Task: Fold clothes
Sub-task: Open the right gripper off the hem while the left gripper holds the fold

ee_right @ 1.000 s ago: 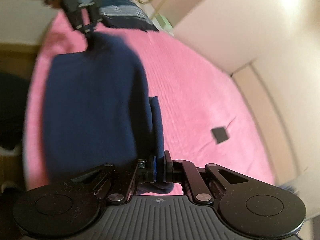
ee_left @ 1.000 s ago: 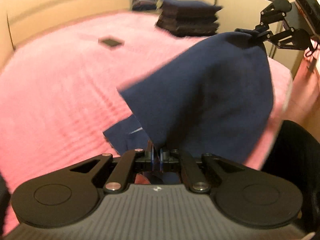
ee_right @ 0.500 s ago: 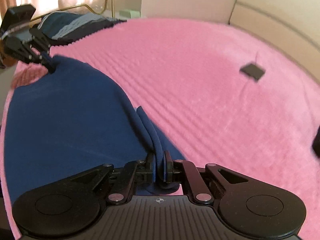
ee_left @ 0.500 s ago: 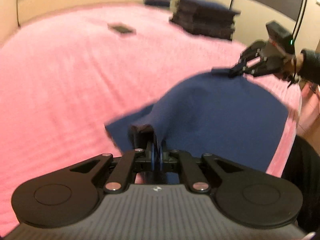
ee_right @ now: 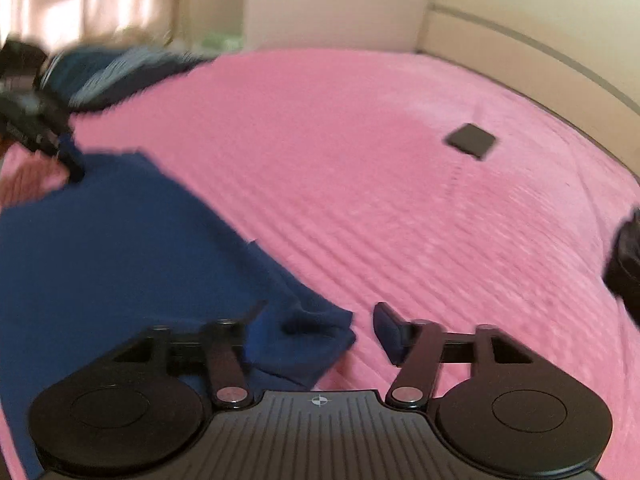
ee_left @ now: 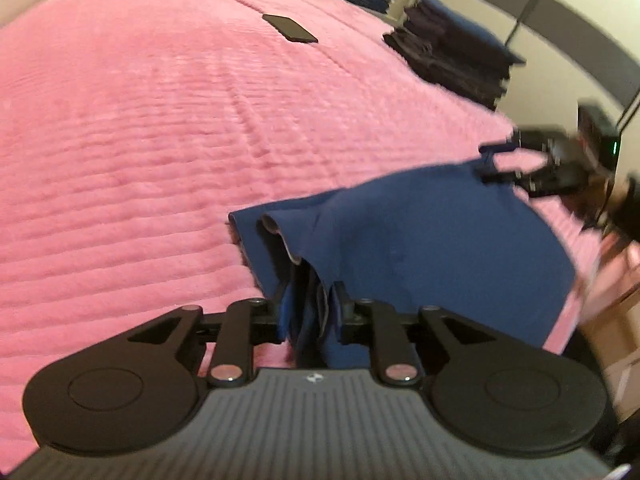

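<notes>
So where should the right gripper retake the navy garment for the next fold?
Take the bunched corner of the navy garment, coming in low from the near edge. That corner stands raised off the pink bedspread, between the open right gripper fingers.

Lighting warm, dim, indoor. Curtained window (ee_right: pixel 92 4) glows, overexposed. Motion blur heavy in right wrist view, moderate in left. Fisheye bends edges; corners vignette black.

Legible markings: none
No readable text, label, brand or number anywhere; only small unreadable emblems on gripper housings.
</notes>
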